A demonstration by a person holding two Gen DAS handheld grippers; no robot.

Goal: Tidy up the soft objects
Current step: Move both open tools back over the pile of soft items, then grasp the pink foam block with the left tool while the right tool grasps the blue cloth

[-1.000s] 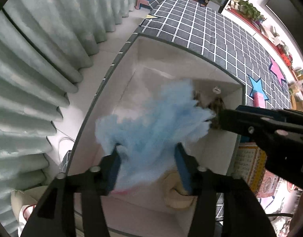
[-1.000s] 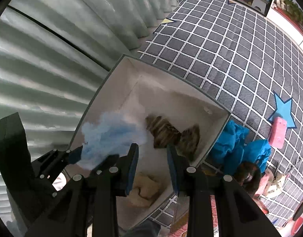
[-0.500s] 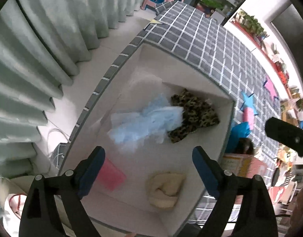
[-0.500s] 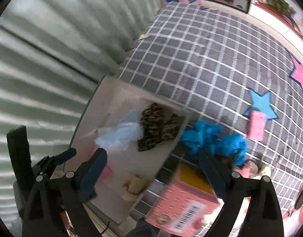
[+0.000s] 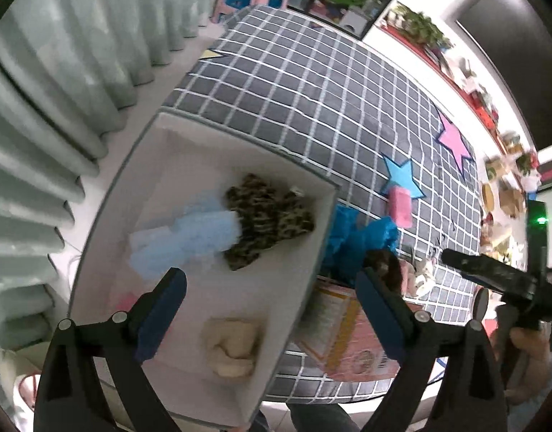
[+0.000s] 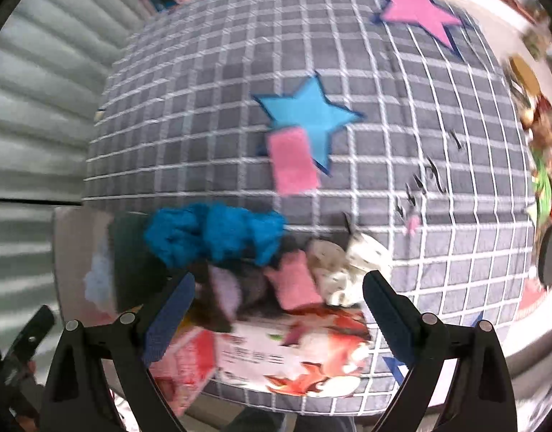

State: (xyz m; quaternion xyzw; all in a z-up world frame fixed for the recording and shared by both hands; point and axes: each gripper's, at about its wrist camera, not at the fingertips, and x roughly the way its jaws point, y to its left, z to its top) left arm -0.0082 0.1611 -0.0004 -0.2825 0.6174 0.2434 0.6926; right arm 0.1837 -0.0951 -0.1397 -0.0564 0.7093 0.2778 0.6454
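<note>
A white box (image 5: 239, 136) holds a light blue tulle piece (image 5: 189, 237), a leopard-print cloth (image 5: 268, 223), a cream cloth (image 5: 232, 345) and a pink item (image 5: 124, 302). My left gripper (image 5: 268, 280) hangs above the box pointing down; its jaws are opening with nothing between them. My right gripper (image 6: 279, 280) is open and empty above a pile beside the box. The pile has a bright blue cloth (image 6: 218, 234), a pink cloth (image 6: 297, 284), a white spotted cloth (image 6: 348, 262) and dark brown pieces (image 6: 254, 288).
A pink sponge (image 6: 292, 163) lies by the blue star on the grey checked table cover (image 6: 203, 108). A pink printed carton (image 6: 294, 345) lies at the near edge under the pile. Pale curtains (image 5: 59, 108) hang left of the box. A hand (image 5: 528, 345) shows at right.
The left gripper let go of the light blue tulle, which now lies in the box, and lifted with jaws wide. The right gripper opened and swung from the box to the pile.
</note>
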